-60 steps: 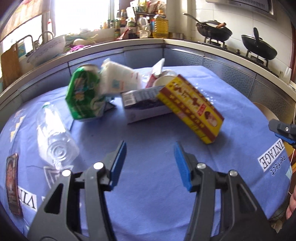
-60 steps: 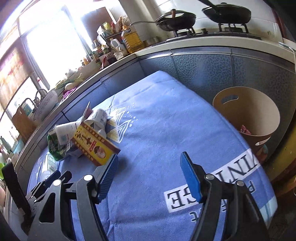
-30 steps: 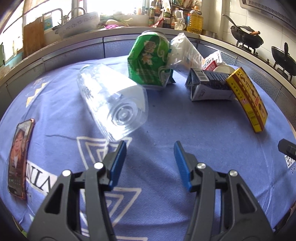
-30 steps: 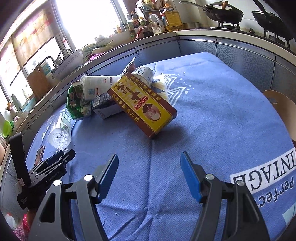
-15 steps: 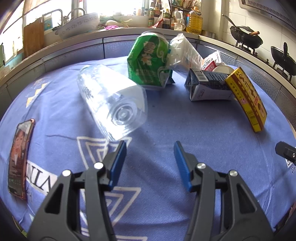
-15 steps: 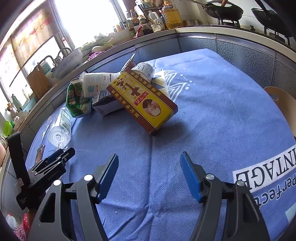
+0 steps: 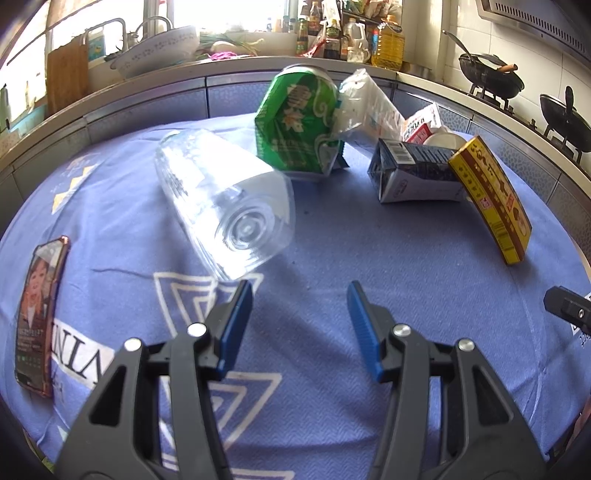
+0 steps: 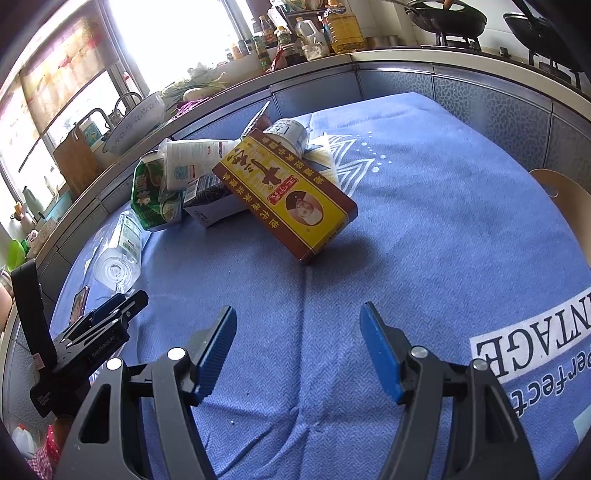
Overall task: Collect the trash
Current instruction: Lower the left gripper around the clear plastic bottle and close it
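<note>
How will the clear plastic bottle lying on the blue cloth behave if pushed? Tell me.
The clear plastic bottle lies on its side with a round base, so it would probably roll. It looks empty, so likely light. Its thin walls may dent under the left tongs.

Open right claw (image 8: 298,334), yellow box (image 8: 286,194), blue tablecloth (image 8: 424,206)

You are working in a home kitchen: woks (image 7: 491,75) are sitting on a gas stove, oil and sauce bottles (image 7: 387,46) are crowding the counter, and a sink faucet (image 7: 105,27) is standing by the window.
</note>
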The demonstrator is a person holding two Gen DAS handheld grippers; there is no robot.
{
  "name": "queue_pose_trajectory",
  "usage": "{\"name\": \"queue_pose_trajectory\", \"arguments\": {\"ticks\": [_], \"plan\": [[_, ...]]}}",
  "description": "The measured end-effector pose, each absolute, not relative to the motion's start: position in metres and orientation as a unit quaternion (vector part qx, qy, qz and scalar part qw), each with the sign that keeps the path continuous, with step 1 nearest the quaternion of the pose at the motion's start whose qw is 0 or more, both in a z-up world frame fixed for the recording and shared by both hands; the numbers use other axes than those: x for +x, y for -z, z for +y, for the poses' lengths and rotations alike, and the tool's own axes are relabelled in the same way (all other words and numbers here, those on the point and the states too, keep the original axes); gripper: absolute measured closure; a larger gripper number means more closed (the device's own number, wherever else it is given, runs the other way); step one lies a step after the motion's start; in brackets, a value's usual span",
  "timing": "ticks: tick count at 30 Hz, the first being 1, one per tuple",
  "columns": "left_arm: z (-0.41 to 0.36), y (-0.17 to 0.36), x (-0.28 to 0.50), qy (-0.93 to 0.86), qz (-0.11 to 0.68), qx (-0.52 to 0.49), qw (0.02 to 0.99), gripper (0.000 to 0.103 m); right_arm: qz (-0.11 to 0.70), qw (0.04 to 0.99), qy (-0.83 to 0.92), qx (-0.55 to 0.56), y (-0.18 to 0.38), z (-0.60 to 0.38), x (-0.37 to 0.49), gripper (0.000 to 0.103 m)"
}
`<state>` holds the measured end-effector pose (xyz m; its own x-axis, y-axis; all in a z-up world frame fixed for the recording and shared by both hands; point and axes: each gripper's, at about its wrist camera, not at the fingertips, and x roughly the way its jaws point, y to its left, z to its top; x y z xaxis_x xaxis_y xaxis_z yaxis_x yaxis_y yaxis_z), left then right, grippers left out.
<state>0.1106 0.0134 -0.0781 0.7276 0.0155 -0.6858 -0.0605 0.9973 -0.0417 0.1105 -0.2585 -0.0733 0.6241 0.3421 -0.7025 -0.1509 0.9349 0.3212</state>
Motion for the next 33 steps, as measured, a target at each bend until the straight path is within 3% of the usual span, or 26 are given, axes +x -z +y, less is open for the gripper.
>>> {"name": "queue_pose_trajectory", "arguments": {"ticks": [11,14,19,21,26,33], "plan": [[0.010,0.073,0.107,-0.008,0.359,-0.028,0.933,0.052,0.415,0.892,-0.139,0.116,0.076,-0.256,0.111,0.034],[0.010,0.070,0.105,-0.002,0.354,-0.028,0.935,0.039,0.416,0.891,-0.139,0.116,0.075,-0.255,0.111,0.034],[0.011,0.050,0.101,0.005,0.339,-0.033,0.940,0.035,0.416,0.891,-0.139,0.117,0.075,-0.255,0.111,0.034],[0.017,0.036,0.100,0.002,0.327,-0.045,0.944,0.029,0.419,0.889,-0.141,0.118,0.076,-0.255,0.112,0.034],[0.038,0.008,0.108,-0.035,0.309,-0.065,0.948,0.027,0.420,0.889,-0.144,0.117,0.076,-0.253,0.113,0.034],[0.077,0.009,0.141,-0.105,0.352,-0.104,0.924,0.026,0.419,0.889,-0.144,0.116,0.075,-0.253,0.112,0.034]]}}
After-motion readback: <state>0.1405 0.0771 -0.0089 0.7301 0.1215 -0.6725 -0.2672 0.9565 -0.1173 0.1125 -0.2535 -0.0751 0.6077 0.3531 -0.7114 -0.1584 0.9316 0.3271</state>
